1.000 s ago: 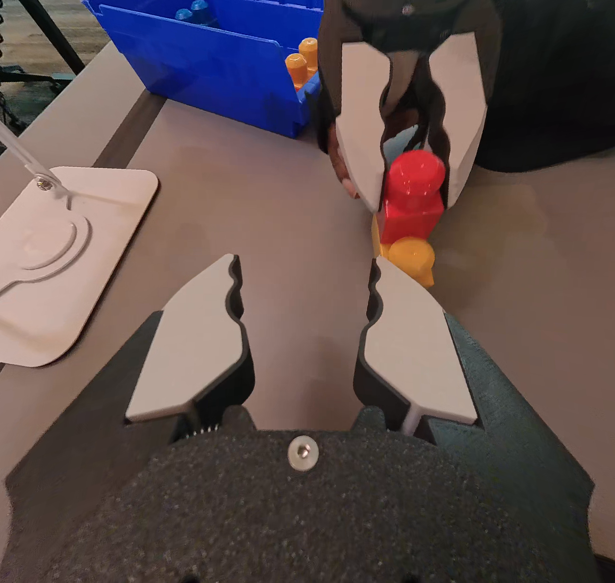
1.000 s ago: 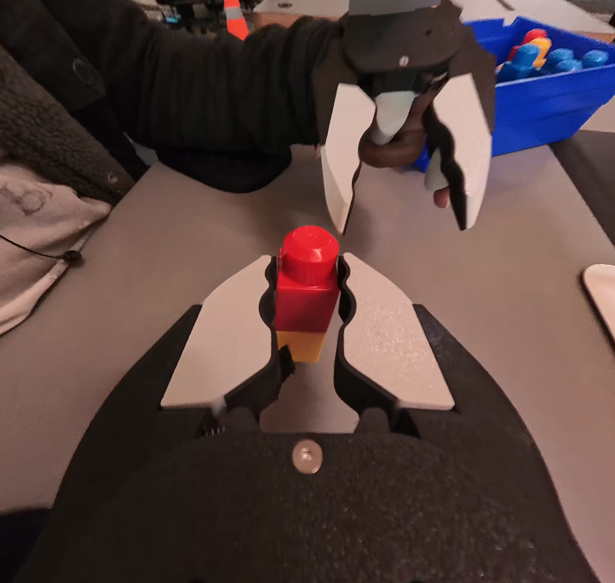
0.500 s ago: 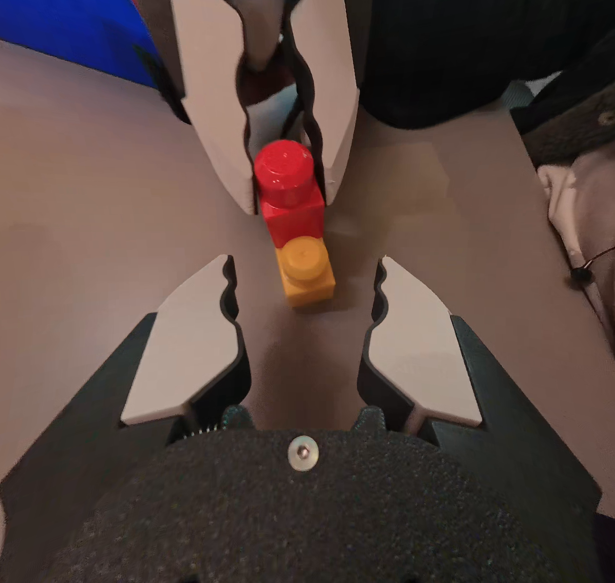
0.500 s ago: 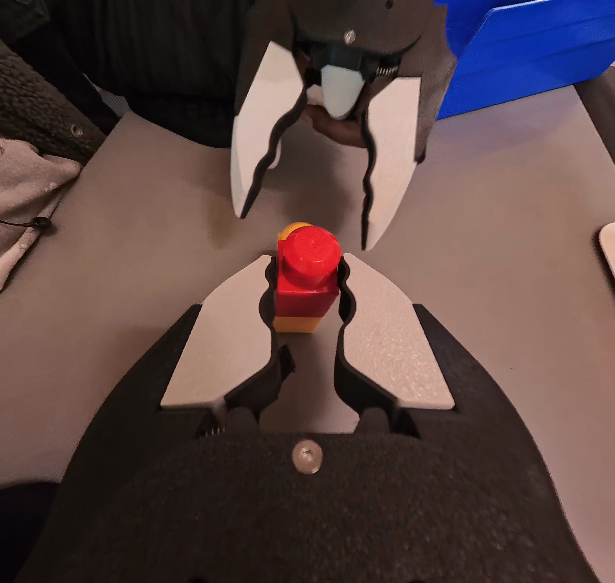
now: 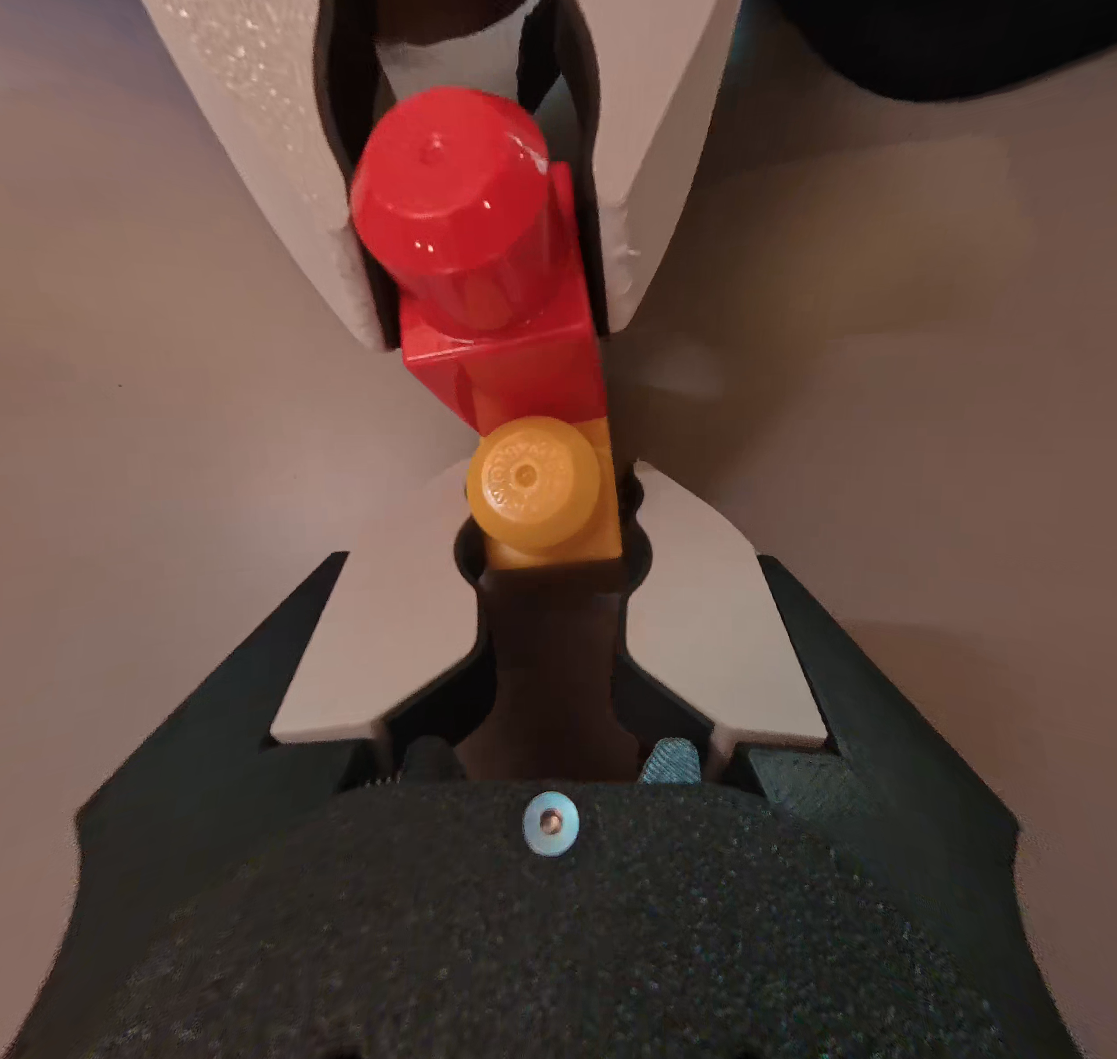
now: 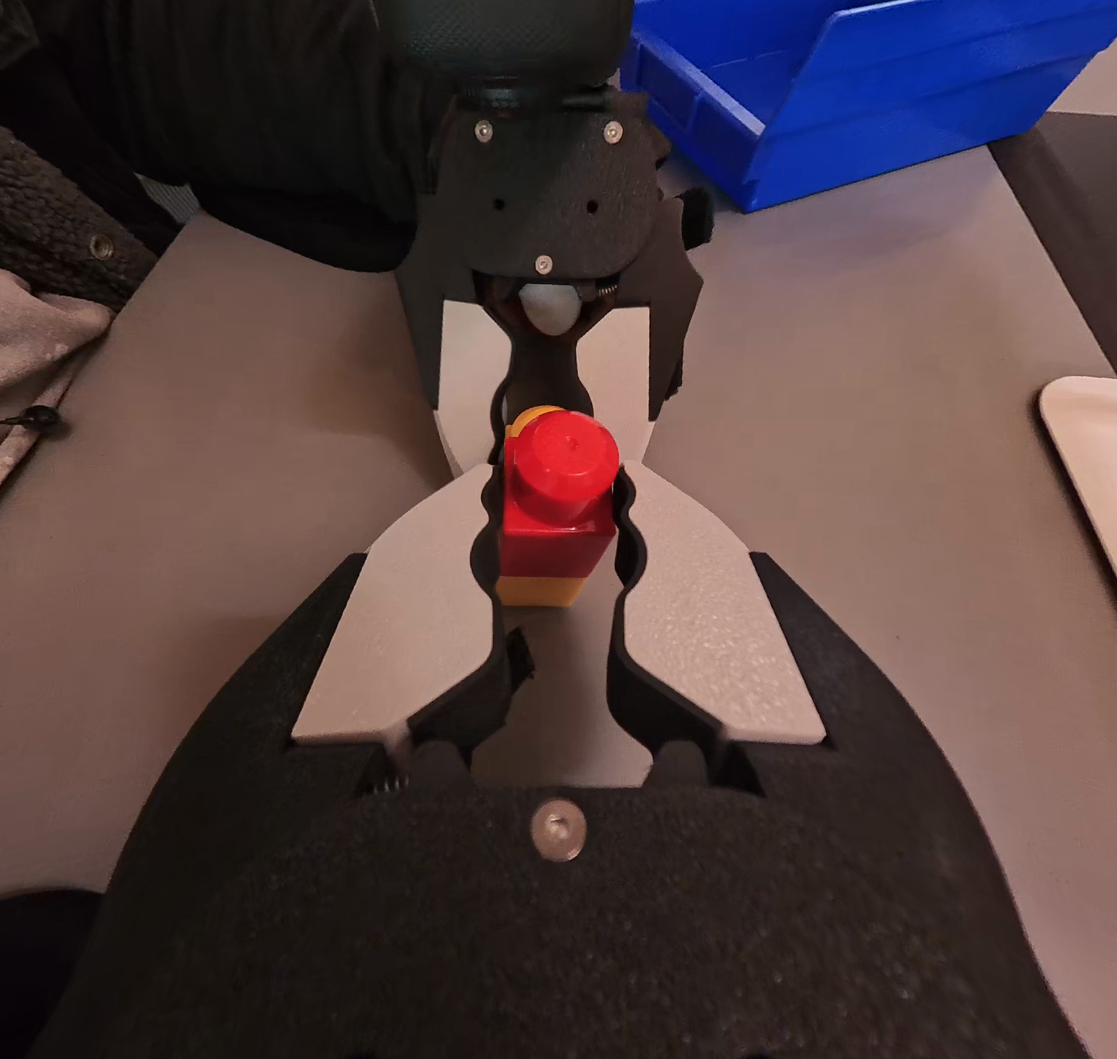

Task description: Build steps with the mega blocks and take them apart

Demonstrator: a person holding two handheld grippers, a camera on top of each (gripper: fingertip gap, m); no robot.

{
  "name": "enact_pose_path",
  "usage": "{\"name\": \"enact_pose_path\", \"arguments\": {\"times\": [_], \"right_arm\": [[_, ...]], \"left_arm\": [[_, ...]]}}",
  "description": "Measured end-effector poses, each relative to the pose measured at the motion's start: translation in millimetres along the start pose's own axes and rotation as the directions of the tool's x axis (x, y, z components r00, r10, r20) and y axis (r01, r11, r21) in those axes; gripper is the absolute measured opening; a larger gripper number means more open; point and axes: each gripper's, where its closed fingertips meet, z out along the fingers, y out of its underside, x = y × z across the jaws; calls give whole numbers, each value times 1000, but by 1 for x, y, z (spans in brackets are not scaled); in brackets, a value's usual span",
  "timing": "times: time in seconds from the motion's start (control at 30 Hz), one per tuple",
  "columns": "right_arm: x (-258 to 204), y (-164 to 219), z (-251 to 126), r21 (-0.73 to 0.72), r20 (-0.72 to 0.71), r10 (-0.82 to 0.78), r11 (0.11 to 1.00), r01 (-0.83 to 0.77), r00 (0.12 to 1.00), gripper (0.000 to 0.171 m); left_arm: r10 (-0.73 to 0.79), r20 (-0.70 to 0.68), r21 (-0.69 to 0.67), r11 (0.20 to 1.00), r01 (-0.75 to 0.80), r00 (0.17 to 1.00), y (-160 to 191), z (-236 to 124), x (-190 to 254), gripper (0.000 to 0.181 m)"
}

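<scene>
A red block sits on the far stud of a yellow two-stud block on the grey table. My left gripper is shut on the near end of the yellow block, with a pad against each side. My right gripper is shut on the red block, which stands on the yellow block. The two grippers face each other across the stack. The right gripper shows in the left wrist view, and the left gripper shows in the right wrist view.
A blue bin with more blocks stands at the back right. A white plate lies at the right edge. A person's dark sleeve and a grey cloth are on the left. Tip to tip, the grippers are about 6 cm apart. The white plate is about equally far from each gripper, around 25 cm.
My left gripper moved in toward the stack and closed its wide-open jaws around the yellow block's near end. My right gripper kept its hold on the red block.
</scene>
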Motion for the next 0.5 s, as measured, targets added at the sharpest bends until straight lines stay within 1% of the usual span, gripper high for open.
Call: {"name": "enact_pose_path", "arguments": {"times": [0.13,0.2,0.3,0.4,0.5], "right_arm": [[4,1,-2,4,-20,7,1000,-7,1000,34],[7,-1,-4,19,-32,10,1000,-9,999,34],[11,-10,-11,75,-53,20,997,-16,998,34],[12,-18,-15,120,-55,29,993,-22,998,34],[9,-20,-10,108,-49,18,994,-13,999,34]], "left_arm": [[-15,9,24,1000,15,1000,-2,-3,-5,42],[-18,12,61,998,17,1000,-7,-10,-8,42],[-39,13,200,979,36,999,-26,-34,-15,41],[-85,-29,395,914,90,996,-55,-65,-18,39],[-80,-38,476,875,88,996,-70,-81,-16,38]]}}
